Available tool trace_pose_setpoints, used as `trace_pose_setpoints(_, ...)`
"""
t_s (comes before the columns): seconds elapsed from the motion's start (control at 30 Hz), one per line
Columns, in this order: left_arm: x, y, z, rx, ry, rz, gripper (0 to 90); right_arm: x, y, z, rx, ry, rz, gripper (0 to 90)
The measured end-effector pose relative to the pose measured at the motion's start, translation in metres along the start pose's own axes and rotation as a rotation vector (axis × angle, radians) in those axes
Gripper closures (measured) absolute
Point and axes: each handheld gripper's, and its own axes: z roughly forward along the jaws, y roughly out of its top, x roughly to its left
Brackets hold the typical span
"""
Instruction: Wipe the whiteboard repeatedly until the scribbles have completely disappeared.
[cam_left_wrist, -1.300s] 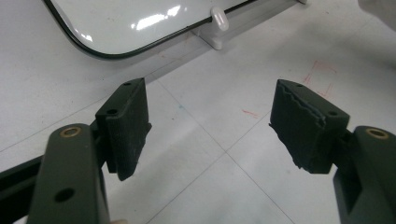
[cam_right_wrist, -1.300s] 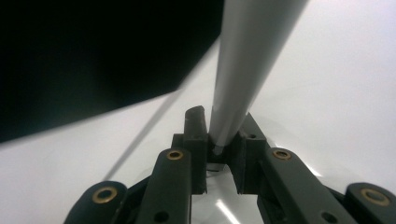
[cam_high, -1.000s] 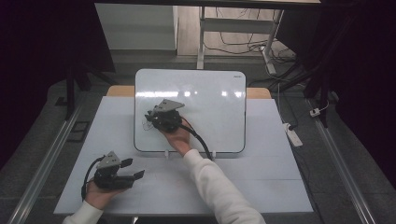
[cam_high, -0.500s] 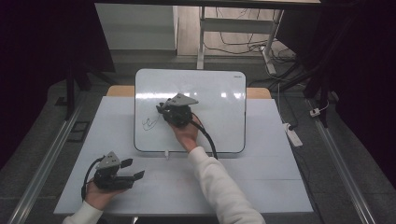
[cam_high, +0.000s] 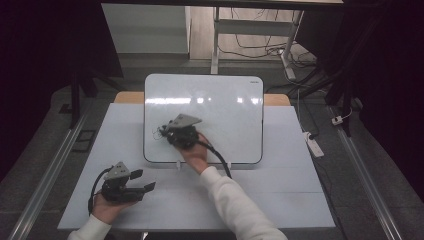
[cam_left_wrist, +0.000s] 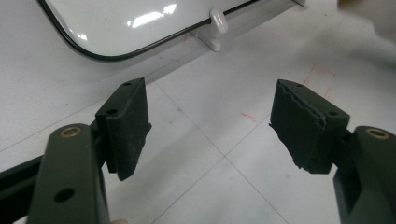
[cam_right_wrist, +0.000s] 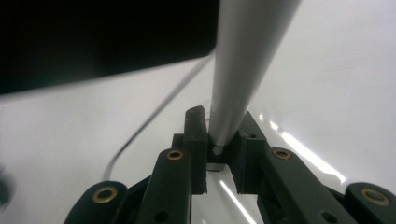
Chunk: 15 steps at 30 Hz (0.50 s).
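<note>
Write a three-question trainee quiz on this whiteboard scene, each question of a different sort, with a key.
1. True or false: the right gripper is clamped on a grey marker.
2. The left gripper is: A) shut on an eraser; B) open and empty; C) pressing on the whiteboard.
3. Fill in: the whiteboard's dark scribble sits near its ___ edge in the high view.

Key: 1 true; 2 B; 3 left.

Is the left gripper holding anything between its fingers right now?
No, the left gripper has its fingers spread apart over the bare table.
</note>
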Motion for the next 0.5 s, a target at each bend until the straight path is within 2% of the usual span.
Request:
trace_pose_setpoints(0.03, 0.0, 0.0, 0.0, -0.002, 0.001, 0.0, 28.4, 0.007, -0.001, 0.003, 0.009, 0.003, -0.033, 78.5)
trace_pose_setpoints(0.07, -0.001, -0.001, -0.001, -0.004, 0.002, -0.001, 28.5, 0.007, -0.001, 0.003, 0.011, -0.002, -0.045, 78.5)
trace_pose_setpoints(0.1, -0.001, -0.001, -0.002, -0.006, 0.003, -0.002, 28.4, 0.001, 0.001, 0.001, -0.012, -0.015, -0.014, 78.5)
trace_pose_setpoints(0.2, -0.001, -0.001, -0.002, -0.01, 0.002, -0.005, 28.5, -0.017, 0.007, -0.01, -0.066, -0.101, 0.05, 78.5)
trace_pose_setpoints(0.23, 0.0, -0.001, -0.002, -0.009, 0.001, -0.007, 28.5, -0.018, 0.008, -0.011, -0.068, -0.102, 0.06, 78.6)
trace_pose_setpoints(0.27, 0.0, 0.0, -0.001, -0.006, -0.001, -0.006, 28.5, -0.015, 0.008, -0.009, -0.06, -0.099, 0.05, 78.6)
trace_pose_setpoints(0.37, 0.001, 0.0, 0.001, -0.002, -0.003, -0.005, 28.5, 0.005, 0.002, 0.004, 0.01, -0.005, -0.008, 78.6)
trace_pose_setpoints(0.4, 0.001, 0.0, 0.001, -0.001, -0.002, -0.004, 28.4, 0.008, 0.002, 0.006, 0.013, -0.004, -0.022, 78.6)
trace_pose_setpoints(0.43, 0.0, 0.0, 0.0, -0.002, 0.0, -0.003, 28.4, 0.005, 0.004, 0.006, 0.006, -0.004, -0.014, 78.5)
trace_pose_setpoints(0.5, -0.001, -0.001, -0.001, -0.007, 0.0, -0.003, 28.5, -0.007, 0.008, 0.001, -0.045, -0.055, 0.032, 78.5)
